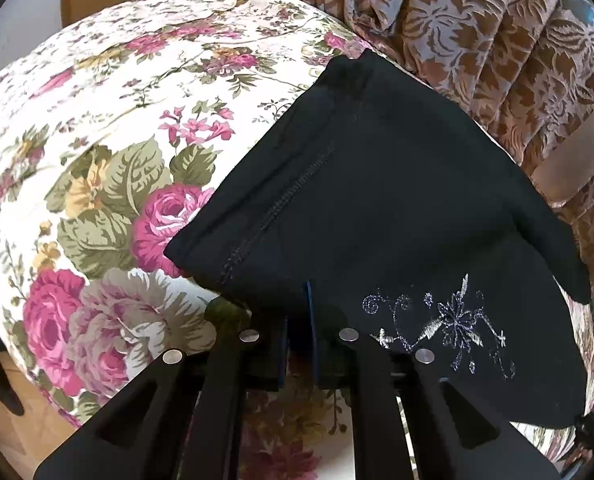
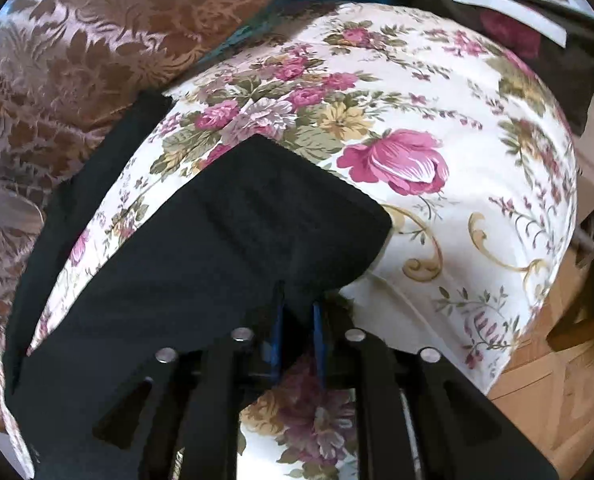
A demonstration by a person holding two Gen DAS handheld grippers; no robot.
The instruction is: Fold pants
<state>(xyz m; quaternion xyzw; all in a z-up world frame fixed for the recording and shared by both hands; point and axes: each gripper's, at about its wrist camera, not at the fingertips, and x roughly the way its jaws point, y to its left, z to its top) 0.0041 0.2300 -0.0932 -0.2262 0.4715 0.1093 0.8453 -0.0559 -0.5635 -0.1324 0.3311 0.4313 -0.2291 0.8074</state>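
- the black pants (image 1: 381, 184) lie on the floral cloth (image 1: 97, 140) that covers the bench, their near edge lifted at both grippers; in the left wrist view a stitched seam (image 1: 281, 208) runs up the fabric, with silver embroidery (image 1: 437, 324) near the hem.
- the left gripper (image 1: 297, 320) has its blue-padded fingers drawn close with dark fabric between them, so it looks to be pinching the pants' edge; the bite looks shallow, and a quick pull could slide the cloth out.
- the right gripper (image 2: 298, 320) is likewise nearly closed on a fold of the pants (image 2: 217, 240); how many layers it holds is hidden, and a grip on the top layer alone would let the under layer sag and skew the fold.
- the fabric looks thin and stretchy, so uneven lifting by the two grippers would probably twist the edge and leave a crooked crease.
- in the right wrist view a second strip of the dark fabric (image 2: 81, 184) runs along the far side, beside the brown patterned curtain (image 2: 97, 32); if it trails over the bench's edge, its weight may drag the piece sideways.
- the floral cloth is loose and rumpled; a gripper dipping too low could catch it along with the pants and pull it up.
- the curtain (image 1: 477, 40) hangs close behind, so a wide swing could brush it and snag the lifted fabric.
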